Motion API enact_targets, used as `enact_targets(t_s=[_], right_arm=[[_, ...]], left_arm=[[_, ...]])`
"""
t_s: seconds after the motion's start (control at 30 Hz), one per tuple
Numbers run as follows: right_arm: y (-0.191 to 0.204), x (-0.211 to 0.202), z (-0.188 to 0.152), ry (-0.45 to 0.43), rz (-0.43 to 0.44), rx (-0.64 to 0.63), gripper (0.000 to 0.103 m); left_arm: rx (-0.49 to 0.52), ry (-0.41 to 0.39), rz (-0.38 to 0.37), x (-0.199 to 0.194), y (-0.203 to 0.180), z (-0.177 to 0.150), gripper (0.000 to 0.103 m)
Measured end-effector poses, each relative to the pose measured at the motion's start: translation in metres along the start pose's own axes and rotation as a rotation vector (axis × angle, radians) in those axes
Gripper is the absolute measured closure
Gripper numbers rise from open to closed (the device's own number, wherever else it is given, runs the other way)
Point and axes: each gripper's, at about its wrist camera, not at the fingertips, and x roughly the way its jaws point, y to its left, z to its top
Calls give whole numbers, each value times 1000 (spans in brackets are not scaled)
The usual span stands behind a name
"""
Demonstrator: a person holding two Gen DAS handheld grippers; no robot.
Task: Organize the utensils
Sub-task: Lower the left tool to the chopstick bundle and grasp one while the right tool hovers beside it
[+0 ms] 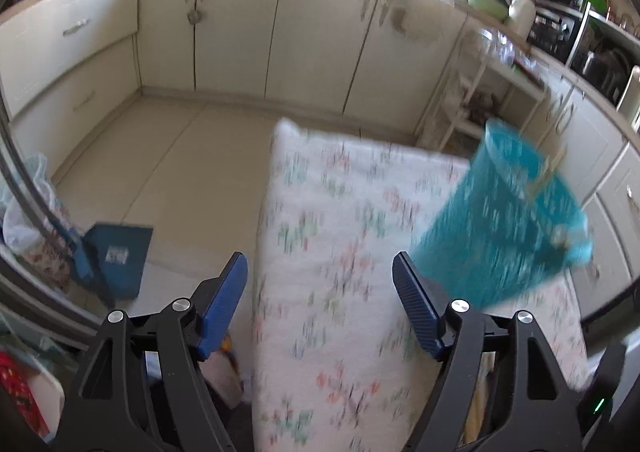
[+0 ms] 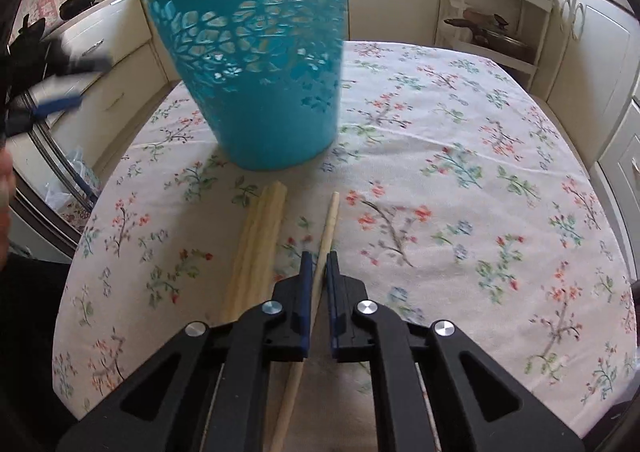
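Right hand-held gripper (image 2: 319, 264): clenched on a single wooden stick (image 2: 325, 236) at the desk's near edge.
Left hand-held gripper (image 1: 320, 292): released, nothing between its pads, over the desk's left edge.
Bundle of sticks (image 2: 258, 248): lying just left of the gripped one.
Teal basket (image 2: 256, 52): upright mid-desk (image 2: 460, 156), just beyond the stick tips.
Around: white cabinets (image 1: 320, 32), blue dustpan (image 1: 116, 260) on the floor.
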Motion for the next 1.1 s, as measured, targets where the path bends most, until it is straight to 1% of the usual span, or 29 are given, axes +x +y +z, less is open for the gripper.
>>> enact_targets(t_s=[0.07,0.13,0.27,0.4,0.53,0.63,0.73,0.93,1.0,1.03,1.1], right_arm=[[-9,-3,-6,-13,18,24,96],[-12,-4,-8,-23,34,47,96],[-19,-6,-10,-28,73,87,96],[-27,-7,-12,-28,111,114,96],[-31,-8,-15,-31,137,123,96],[-34,-8,-15,-30,154,130,96],[-36,-8,-14,-28,166,136,96],[-36,-8,-13,-27,175,139,96],[-37,-7,-13,-27,175,141,96],[-37,-7,-12,-28,173,140,96],[-37,-7,-13,-28,172,140,96]], left_arm=[[28,63,-16,6,-10,-24,32],[84,100,-33,11,-29,-41,32],[229,139,-61,20,-79,-70,32],[294,164,-68,27,-107,-87,32],[302,187,-50,35,-114,-94,32],[280,201,-65,41,-113,-93,32],[300,196,-32,44,-117,-95,32],[289,192,-9,44,-115,-95,32],[305,192,9,44,-117,-96,32],[311,192,13,45,-118,-96,32],[311,195,-3,44,-120,-96,32]])
